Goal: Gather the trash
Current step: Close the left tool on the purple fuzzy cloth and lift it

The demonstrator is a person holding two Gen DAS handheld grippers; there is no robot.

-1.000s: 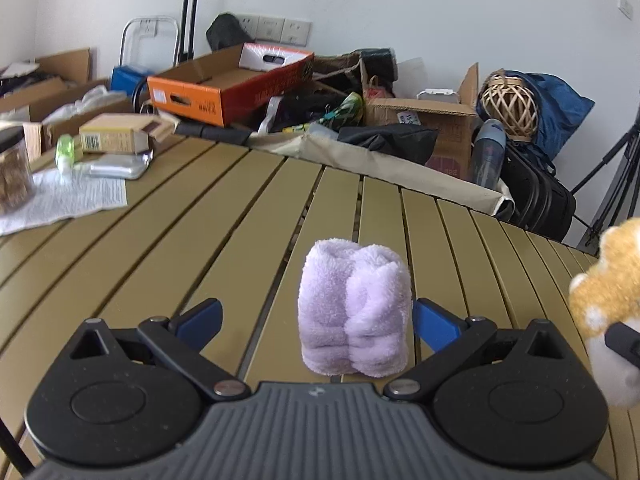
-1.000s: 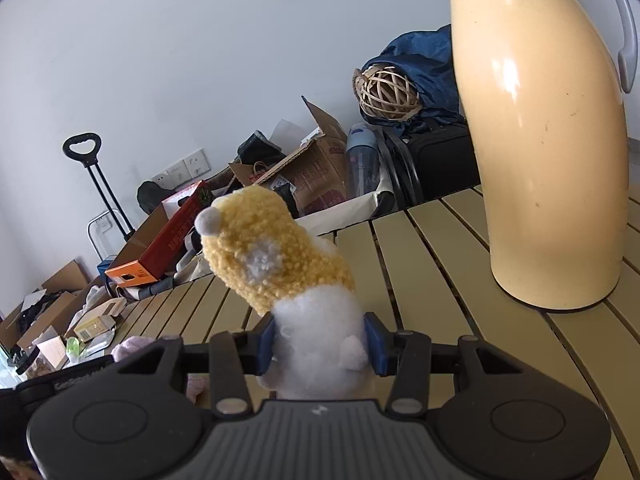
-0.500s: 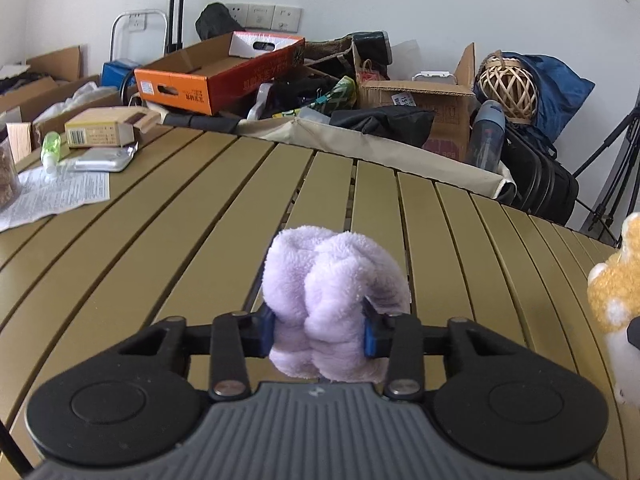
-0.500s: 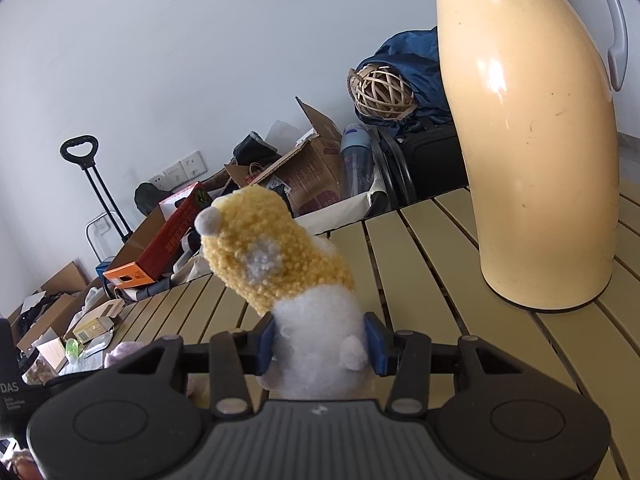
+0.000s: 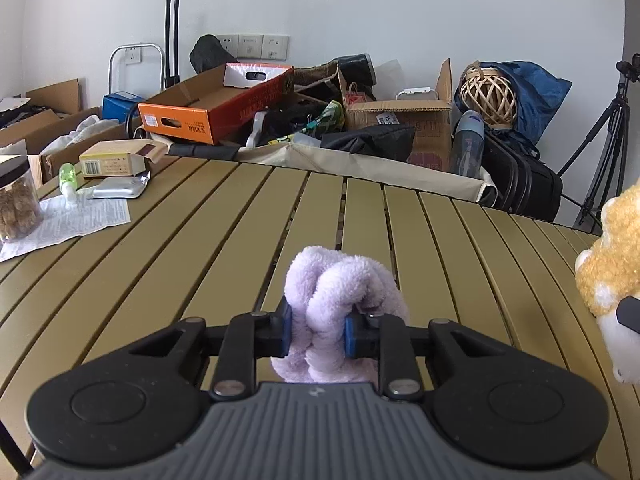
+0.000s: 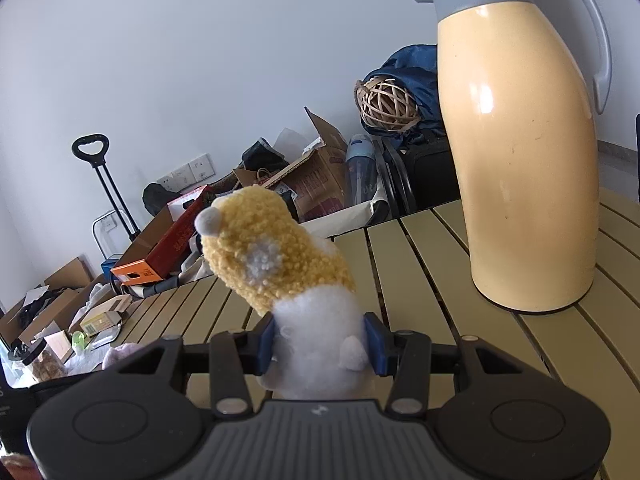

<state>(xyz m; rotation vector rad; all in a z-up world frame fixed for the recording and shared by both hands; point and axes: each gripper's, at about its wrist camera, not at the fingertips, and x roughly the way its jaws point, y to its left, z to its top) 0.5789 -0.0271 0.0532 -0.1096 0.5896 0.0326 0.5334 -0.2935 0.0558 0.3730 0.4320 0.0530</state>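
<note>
The left hand-held gripper (image 5: 316,334) now has its 2 blue pads pressed into the sides of the lilac fleece bundle (image 5: 338,320), which bulges above and below the pinch. 1 second ago the jaws stood wide on either side of that bundle as it sat upright on the slatted surface (image 5: 200,248); they have just been closing, and the fleece is squeezed much narrower than it was half a second ago. In the left wrist view the far clutter also sits lower in the frame than before, so more wall and the whole trolley handle (image 5: 174,20) are visible.

The right hand-held gripper (image 6: 322,344) is clamped partway on the white lower body of the yellow-and-white plush toy (image 6: 296,276), the same grip as in both earlier frames. The toy leans up and to the left from the pads, with its yellow head uppermost. It also shows at the right edge of the left wrist view, just beside the fleece bundle.

The cream thermos jug (image 6: 524,152) stands upright on the surface to the right of the toy; its grey collar and handle, cut off at the top edge a second ago, are now fully in view.

On the far left of the surface lie a printed sheet (image 5: 76,220), a jar (image 5: 18,200) and a small carton (image 5: 116,158), unchanged.
</note>
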